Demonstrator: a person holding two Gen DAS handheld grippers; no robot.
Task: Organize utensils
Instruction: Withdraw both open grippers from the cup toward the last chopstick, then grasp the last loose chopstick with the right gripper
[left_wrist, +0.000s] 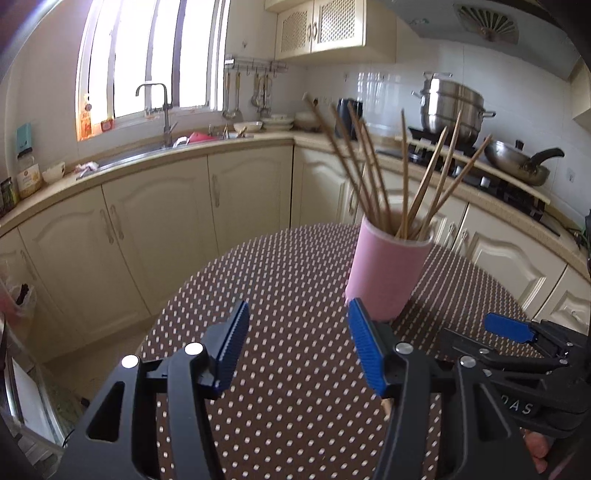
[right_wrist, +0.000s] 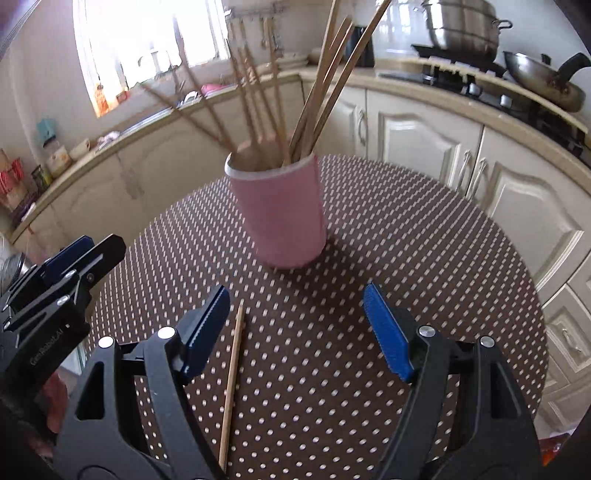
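A pink cup (left_wrist: 388, 269) (right_wrist: 282, 214) stands upright on a round table with a brown dotted cloth (left_wrist: 288, 280) (right_wrist: 424, 258). Several wooden chopsticks (left_wrist: 373, 177) (right_wrist: 321, 85) stick out of it. One loose chopstick (right_wrist: 232, 380) lies on the cloth just inside the left finger of my right gripper (right_wrist: 295, 306), which is open with nothing between its pads. My left gripper (left_wrist: 297, 319) is open and empty too, short of the cup and to its left. A tip of the loose chopstick (left_wrist: 386, 406) peeks out under its right finger. Each gripper shows at the edge of the other's view.
Cream kitchen cabinets (left_wrist: 155, 225) wrap around behind the table, with a sink and tap (left_wrist: 162, 110) under the window. A steel pot (left_wrist: 452, 107) and a wok (left_wrist: 517, 162) sit on the stove at the right. Jars and bowls line the counter at the left.
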